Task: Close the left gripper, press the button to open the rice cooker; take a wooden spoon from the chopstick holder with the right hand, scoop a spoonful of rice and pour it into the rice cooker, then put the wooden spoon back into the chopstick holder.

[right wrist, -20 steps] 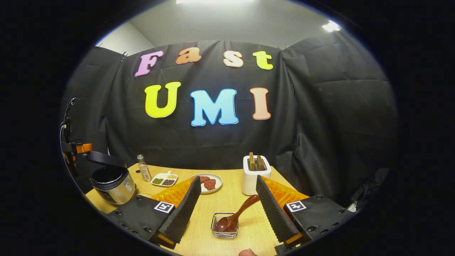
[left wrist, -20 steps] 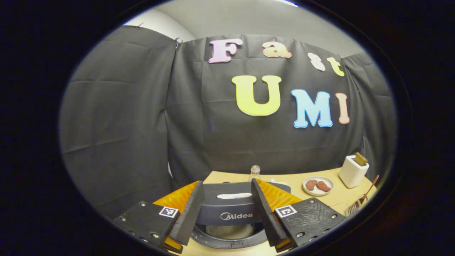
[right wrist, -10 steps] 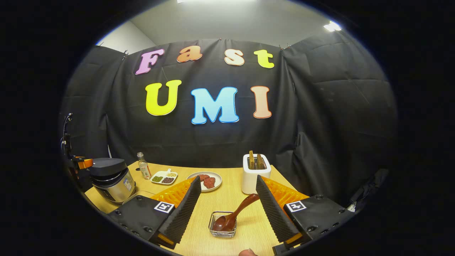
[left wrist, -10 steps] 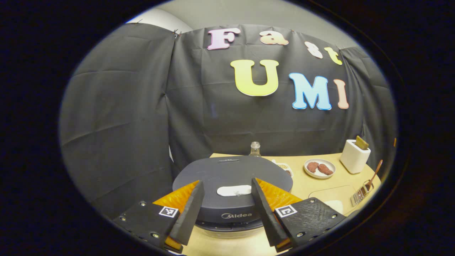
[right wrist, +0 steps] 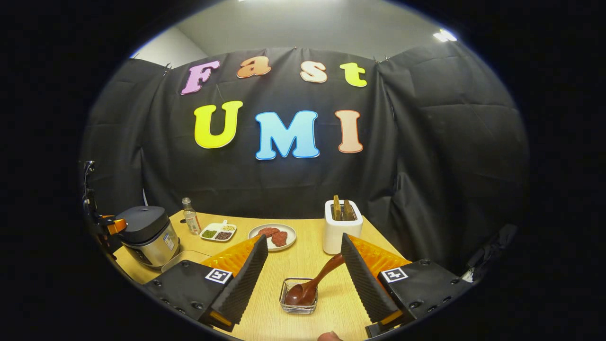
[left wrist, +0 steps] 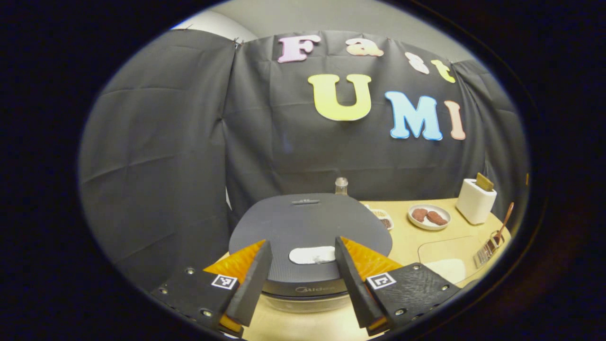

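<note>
The rice cooker [left wrist: 307,222] stands right before my left gripper [left wrist: 301,242], its dark lid down. The left gripper is open, its fingers spread on either side of the white button [left wrist: 312,255] near the lid's front edge. In the right gripper view the cooker [right wrist: 144,234] sits at the far left of the table. The wooden spoon [right wrist: 312,286] lies bowl-down in the wire chopstick holder [right wrist: 298,304], handle leaning up to the right. My right gripper [right wrist: 303,237] is open just short of the holder, holding nothing. A clear rice tray [left wrist: 450,251] lies right of the cooker.
On the wooden table [right wrist: 303,258] stand a white toaster [right wrist: 338,232] with bread, a plate [right wrist: 272,235] with brown pieces, a divided dish [right wrist: 215,233] of beans and a small bottle [right wrist: 191,221]. A fingertip [right wrist: 329,336] shows at the bottom edge.
The cooker's lid has swung from raised to fully down, and my left gripper has followed it down, still open. The right gripper has hardly moved.
</note>
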Available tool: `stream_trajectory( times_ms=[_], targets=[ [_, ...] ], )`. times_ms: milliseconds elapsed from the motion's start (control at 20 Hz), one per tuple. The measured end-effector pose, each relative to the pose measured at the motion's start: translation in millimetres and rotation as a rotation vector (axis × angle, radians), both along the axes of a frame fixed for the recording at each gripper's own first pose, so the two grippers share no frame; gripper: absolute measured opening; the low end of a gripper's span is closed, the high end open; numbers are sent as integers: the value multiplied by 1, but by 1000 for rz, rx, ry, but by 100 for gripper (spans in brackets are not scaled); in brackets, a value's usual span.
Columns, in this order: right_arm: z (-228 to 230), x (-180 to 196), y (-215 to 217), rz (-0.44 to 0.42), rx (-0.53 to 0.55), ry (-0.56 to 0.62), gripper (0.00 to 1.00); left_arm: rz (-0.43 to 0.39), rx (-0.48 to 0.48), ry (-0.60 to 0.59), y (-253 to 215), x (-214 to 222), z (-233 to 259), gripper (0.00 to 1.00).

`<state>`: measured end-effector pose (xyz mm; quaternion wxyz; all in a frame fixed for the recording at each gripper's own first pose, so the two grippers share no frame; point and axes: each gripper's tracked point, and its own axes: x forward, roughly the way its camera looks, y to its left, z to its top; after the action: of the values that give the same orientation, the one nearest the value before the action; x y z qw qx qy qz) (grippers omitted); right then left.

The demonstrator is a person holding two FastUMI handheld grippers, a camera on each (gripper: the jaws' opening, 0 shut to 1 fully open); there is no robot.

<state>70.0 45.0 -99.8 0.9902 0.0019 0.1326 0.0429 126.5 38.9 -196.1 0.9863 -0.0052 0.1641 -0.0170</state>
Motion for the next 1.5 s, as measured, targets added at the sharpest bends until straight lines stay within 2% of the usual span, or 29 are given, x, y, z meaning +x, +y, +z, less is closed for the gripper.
stream_trajectory(
  times_ms=[200, 250, 550, 600, 650, 700, 800, 1050, 1100, 1150, 1500],
  targets=[
    [-2, 2, 1, -5, 5, 3, 98, 24, -2, 4, 0, 2, -7, 86],
    [-2, 2, 2, -3, 9, 6, 98, 33, -4, 41, -1, 0, -14, 86],
    [3, -1, 4, 18, 27, -2, 98, 49, -7, 31, -1, 2, -4, 86],
    [10, -1, 1, 20, 30, -18, 98, 59, -2, 19, 0, 2, 5, 84],
    [17, -3, -2, 24, 33, -33, 94, 66, -1, 1, 0, 2, 17, 83],
    [21, -5, -6, 28, 37, -47, 98, 69, -1, -30, -5, -1, 33, 81],
    [30, -10, -15, 40, 42, -71, 98, 63, 7, -88, -17, -11, 72, 81],
    [43, -21, -35, 94, 74, -105, 98, 36, 37, -216, -58, -64, 153, 81],
    [46, -24, -38, 105, 75, -112, 93, 28, 35, -233, -68, -74, 165, 81],
    [50, -25, -42, 110, 70, -122, 98, 17, 26, -247, -77, -83, 175, 81],
    [70, -38, -39, 121, 52, -170, 98, -23, -20, -330, -97, -123, 223, 81]
  ],
)
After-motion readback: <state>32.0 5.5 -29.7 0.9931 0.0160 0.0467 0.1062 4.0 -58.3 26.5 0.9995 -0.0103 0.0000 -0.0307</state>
